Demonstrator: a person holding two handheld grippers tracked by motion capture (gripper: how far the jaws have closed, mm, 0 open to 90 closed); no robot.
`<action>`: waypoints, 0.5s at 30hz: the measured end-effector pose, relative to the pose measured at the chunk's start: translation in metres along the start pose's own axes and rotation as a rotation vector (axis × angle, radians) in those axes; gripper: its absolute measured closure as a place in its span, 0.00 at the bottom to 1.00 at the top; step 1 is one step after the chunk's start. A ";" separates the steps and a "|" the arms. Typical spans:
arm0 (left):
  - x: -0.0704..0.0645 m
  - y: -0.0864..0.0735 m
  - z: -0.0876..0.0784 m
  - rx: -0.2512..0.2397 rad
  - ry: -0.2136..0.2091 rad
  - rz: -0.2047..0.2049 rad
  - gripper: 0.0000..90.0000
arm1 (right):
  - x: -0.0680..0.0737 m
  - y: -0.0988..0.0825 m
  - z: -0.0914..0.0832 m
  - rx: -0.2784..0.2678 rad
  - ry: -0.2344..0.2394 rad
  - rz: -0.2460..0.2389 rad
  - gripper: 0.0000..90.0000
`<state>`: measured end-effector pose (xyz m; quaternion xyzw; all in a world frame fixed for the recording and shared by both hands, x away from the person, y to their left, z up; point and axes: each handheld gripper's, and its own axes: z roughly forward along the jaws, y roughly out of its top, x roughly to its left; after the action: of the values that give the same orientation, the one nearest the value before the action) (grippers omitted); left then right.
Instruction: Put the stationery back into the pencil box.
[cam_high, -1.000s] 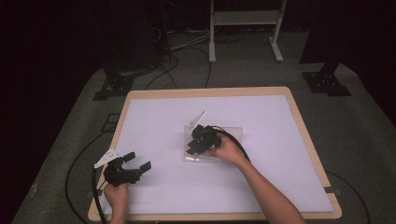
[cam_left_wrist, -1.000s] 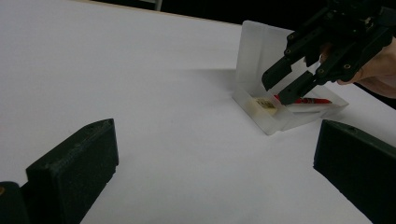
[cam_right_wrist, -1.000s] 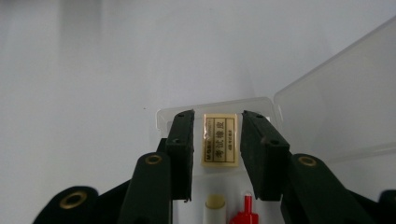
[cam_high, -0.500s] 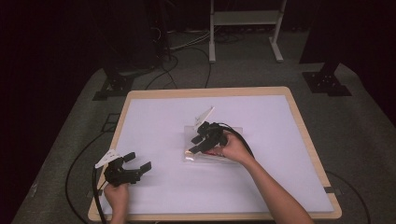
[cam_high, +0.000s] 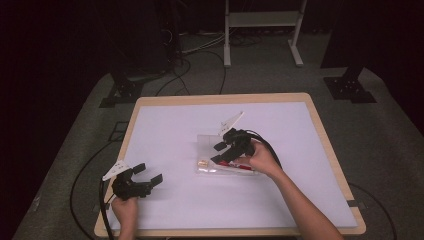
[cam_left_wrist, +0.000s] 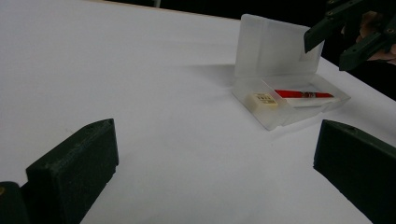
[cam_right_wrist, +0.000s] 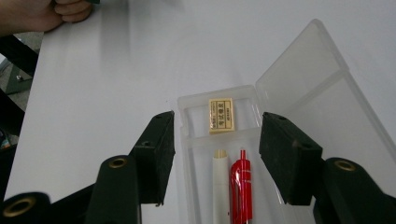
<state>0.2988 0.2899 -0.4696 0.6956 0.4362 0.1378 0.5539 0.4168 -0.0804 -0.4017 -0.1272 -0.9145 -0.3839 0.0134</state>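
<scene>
A clear plastic pencil case (cam_high: 220, 170) lies open at the table's middle, its lid (cam_left_wrist: 271, 46) standing up. Inside lie a cream eraser (cam_right_wrist: 220, 115), a red pen (cam_right_wrist: 241, 186) and a white pen (cam_right_wrist: 219, 186). My right gripper (cam_high: 218, 153) hovers just above the case. Its jaws have just been opening and stand apart on either side of the tray, pressing on nothing. My left gripper (cam_high: 149, 172) rests near the table's front left corner, open and empty, pointing toward the case (cam_left_wrist: 280, 119).
The white table top has a wooden rim (cam_high: 225, 97). Cables trail from both grippers over the front edge. Dark stands and cables sit on the floor beyond the table. The person's left hand (cam_right_wrist: 46, 11) is at the far corner in the right gripper view.
My right gripper has drawn back a little to the right and risen off the case, and its jaws have spread wider. The left gripper has stayed put.
</scene>
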 end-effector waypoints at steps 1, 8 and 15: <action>0.000 0.000 0.000 0.000 -0.001 0.001 0.00 | 0.000 -0.002 -0.002 -0.007 -0.004 0.006 0.49; -0.001 0.000 0.000 -0.001 -0.003 -0.003 0.00 | 0.001 -0.008 -0.009 -0.018 -0.006 0.021 0.49; 0.000 0.000 0.000 -0.003 -0.003 -0.002 0.00 | 0.003 -0.009 -0.016 -0.023 -0.010 0.023 0.46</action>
<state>0.2987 0.2898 -0.4696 0.6945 0.4360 0.1367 0.5558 0.4102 -0.0973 -0.3967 -0.1397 -0.9086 -0.3934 0.0116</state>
